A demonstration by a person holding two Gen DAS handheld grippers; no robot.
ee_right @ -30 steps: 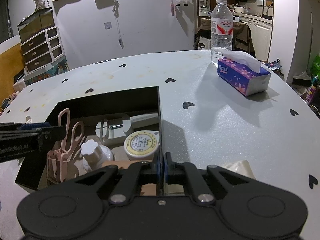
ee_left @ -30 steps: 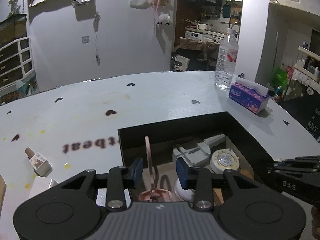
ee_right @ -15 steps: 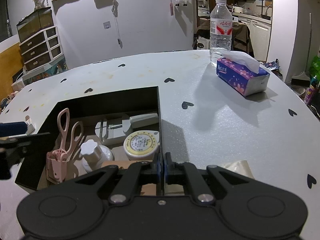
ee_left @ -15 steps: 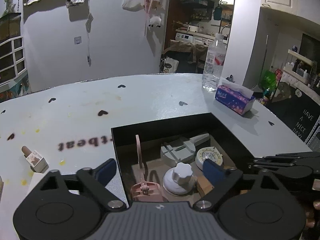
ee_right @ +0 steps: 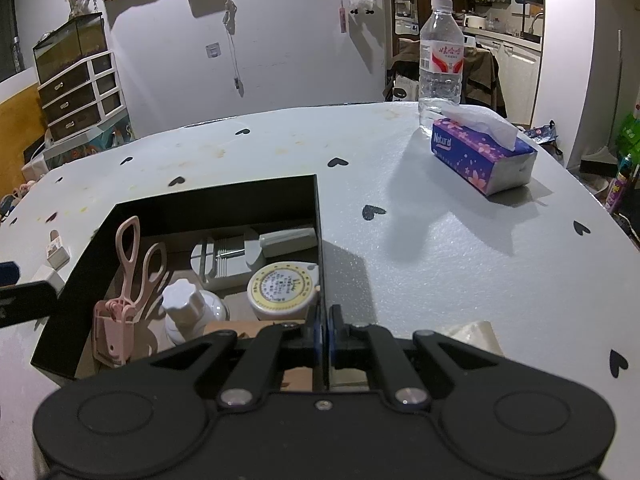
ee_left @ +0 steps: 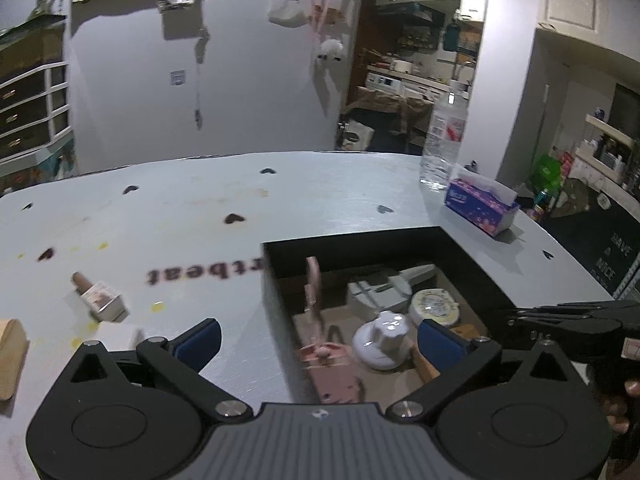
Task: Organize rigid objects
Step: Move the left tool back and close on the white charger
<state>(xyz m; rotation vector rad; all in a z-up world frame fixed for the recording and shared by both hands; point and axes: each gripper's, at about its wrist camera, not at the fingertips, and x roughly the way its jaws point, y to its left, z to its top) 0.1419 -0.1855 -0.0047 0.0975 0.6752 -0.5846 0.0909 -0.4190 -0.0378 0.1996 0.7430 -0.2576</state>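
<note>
A black open box (ee_right: 208, 204) is set on the white heart-patterned table (ee_right: 440, 248), and several things are held in it: a pink eyelash curler (ee_right: 124, 280) is leaned upright against the left wall, a white knob-capped jar (ee_right: 188, 308) is stood beside it, a round tin with a yellow-rimmed label (ee_right: 284, 290) is placed against the right wall, and a grey flat tool (ee_right: 240, 256) is laid toward the back. The right gripper (ee_right: 324, 324) is seen pressed together on the box's right wall. The left gripper (ee_left: 316, 340) is spread wide and opening, above the box's left wall, with nothing pinched. Only in the left wrist view are a small cork-topped bottle (ee_left: 98, 296) and a wooden block (ee_left: 10, 352) shown on the table left of the box. The water bottle (ee_right: 440, 60) and the tissue pack (ee_right: 480, 156) are shown sharply only in the right wrist view.
</note>
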